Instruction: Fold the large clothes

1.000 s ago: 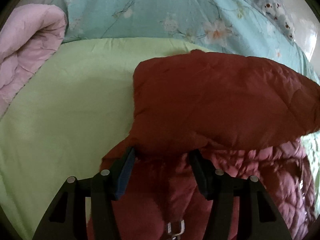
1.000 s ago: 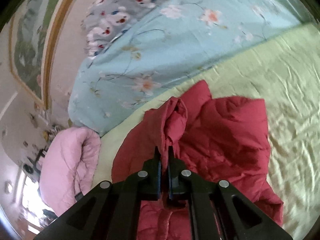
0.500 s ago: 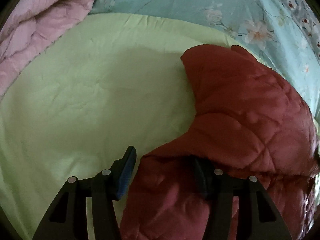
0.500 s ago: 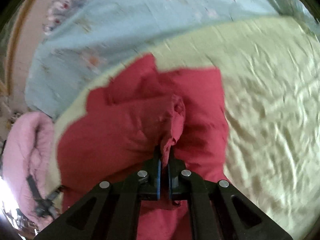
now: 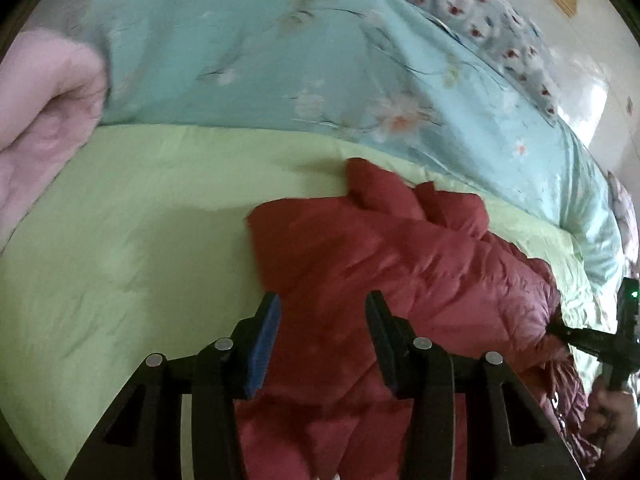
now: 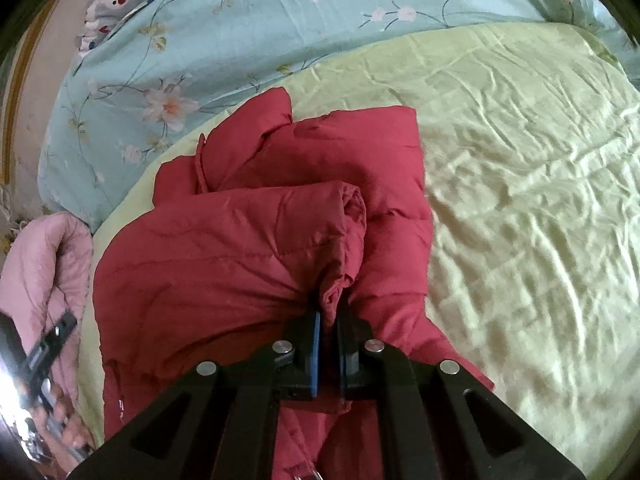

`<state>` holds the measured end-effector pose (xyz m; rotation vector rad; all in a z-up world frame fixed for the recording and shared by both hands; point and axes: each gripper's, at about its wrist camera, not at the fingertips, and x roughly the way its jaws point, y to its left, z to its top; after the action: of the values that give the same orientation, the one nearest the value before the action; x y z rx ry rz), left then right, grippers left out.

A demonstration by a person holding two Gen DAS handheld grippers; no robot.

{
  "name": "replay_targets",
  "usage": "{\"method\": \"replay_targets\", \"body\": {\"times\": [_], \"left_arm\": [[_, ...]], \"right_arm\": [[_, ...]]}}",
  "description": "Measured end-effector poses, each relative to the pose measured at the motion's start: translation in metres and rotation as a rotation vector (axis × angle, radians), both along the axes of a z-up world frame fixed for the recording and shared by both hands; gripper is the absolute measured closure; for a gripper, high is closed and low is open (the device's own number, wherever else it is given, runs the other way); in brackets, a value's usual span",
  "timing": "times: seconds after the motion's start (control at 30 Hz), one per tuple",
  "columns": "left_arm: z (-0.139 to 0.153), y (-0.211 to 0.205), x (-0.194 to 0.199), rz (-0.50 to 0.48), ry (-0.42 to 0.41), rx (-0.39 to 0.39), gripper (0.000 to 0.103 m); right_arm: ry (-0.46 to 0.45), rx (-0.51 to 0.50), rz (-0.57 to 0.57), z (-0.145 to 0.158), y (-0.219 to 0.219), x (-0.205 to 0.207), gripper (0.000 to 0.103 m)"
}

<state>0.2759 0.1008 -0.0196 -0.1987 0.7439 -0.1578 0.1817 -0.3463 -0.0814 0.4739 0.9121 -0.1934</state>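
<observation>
A dark red padded jacket (image 5: 380,264) lies bunched on the light green bed sheet (image 5: 140,240). My left gripper (image 5: 324,328) hovers over the jacket's left edge. Its jaws are closing, with red fabric showing between the fingers (image 5: 266,340), but the pads do not press on it. In the right wrist view my right gripper (image 6: 329,320) is shut on a rolled fold of the jacket (image 6: 240,248), held low over the rest of it. The right gripper's body (image 5: 624,320) and a hand show at the far right of the left wrist view.
A teal floral quilt (image 5: 280,60) is piled along the far side of the bed, with a grey patterned one behind it. A pink quilt (image 5: 40,112) lies rolled at the left. Wrinkled green sheet (image 6: 520,160) spreads to the jacket's right.
My left gripper has let the raised jacket flap down, lifted away and narrowed its jaws. My right gripper has sunk with its fold onto the jacket.
</observation>
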Motion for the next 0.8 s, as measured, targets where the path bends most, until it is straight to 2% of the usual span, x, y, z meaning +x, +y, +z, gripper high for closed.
{"method": "replay_targets", "body": {"times": [0.1, 0.2, 0.27, 0.3, 0.33, 0.4, 0.47, 0.5, 0.53, 0.6, 0.63, 0.7, 0.8], "left_arm": [[-0.016, -0.021, 0.031, -0.072, 0.029, 0.001, 0.06], [-0.043, -0.04, 0.067, -0.096, 0.101, 0.102, 0.059], [-0.056, -0.045, 0.079, -0.103, 0.122, 0.144, 0.059], [-0.059, -0.044, 0.081, -0.104, 0.122, 0.158, 0.059], [-0.06, -0.047, 0.083, -0.106, 0.122, 0.161, 0.059], [-0.059, -0.046, 0.086, -0.108, 0.121, 0.147, 0.059], [-0.059, -0.046, 0.088, -0.106, 0.121, 0.145, 0.059], [-0.06, -0.046, 0.085, -0.104, 0.119, 0.149, 0.059], [-0.061, -0.048, 0.085, -0.102, 0.118, 0.156, 0.059], [-0.061, -0.048, 0.084, -0.101, 0.118, 0.161, 0.059], [-0.06, -0.049, 0.076, -0.105, 0.117, 0.159, 0.059], [-0.063, -0.047, 0.071, -0.106, 0.116, 0.144, 0.058], [-0.069, -0.043, 0.069, -0.106, 0.123, 0.117, 0.057]], "right_arm": [[0.01, -0.005, 0.006, 0.001, 0.0, 0.002, 0.098], [0.014, -0.009, 0.003, 0.004, 0.0, 0.004, 0.092], [0.003, -0.039, -0.009, 0.013, 0.002, 0.001, 0.081], [-0.013, -0.064, -0.024, 0.021, 0.004, -0.004, 0.072], [-0.049, -0.098, -0.037, 0.033, 0.008, -0.01, 0.062], [-0.161, -0.164, -0.041, 0.058, 0.023, -0.02, 0.052], [-0.244, -0.211, 0.033, 0.076, 0.047, -0.017, 0.045], [-0.244, -0.204, 0.097, 0.077, 0.058, -0.008, 0.041], [-0.229, -0.182, 0.159, 0.072, 0.069, 0.004, 0.041], [-0.156, -0.199, 0.207, 0.054, 0.081, 0.027, 0.041], [-0.081, -0.246, 0.19, 0.037, 0.082, 0.041, 0.043], [0.004, -0.293, 0.132, 0.011, 0.069, 0.055, 0.044], [0.034, -0.275, 0.059, -0.01, 0.039, 0.053, 0.044]]}}
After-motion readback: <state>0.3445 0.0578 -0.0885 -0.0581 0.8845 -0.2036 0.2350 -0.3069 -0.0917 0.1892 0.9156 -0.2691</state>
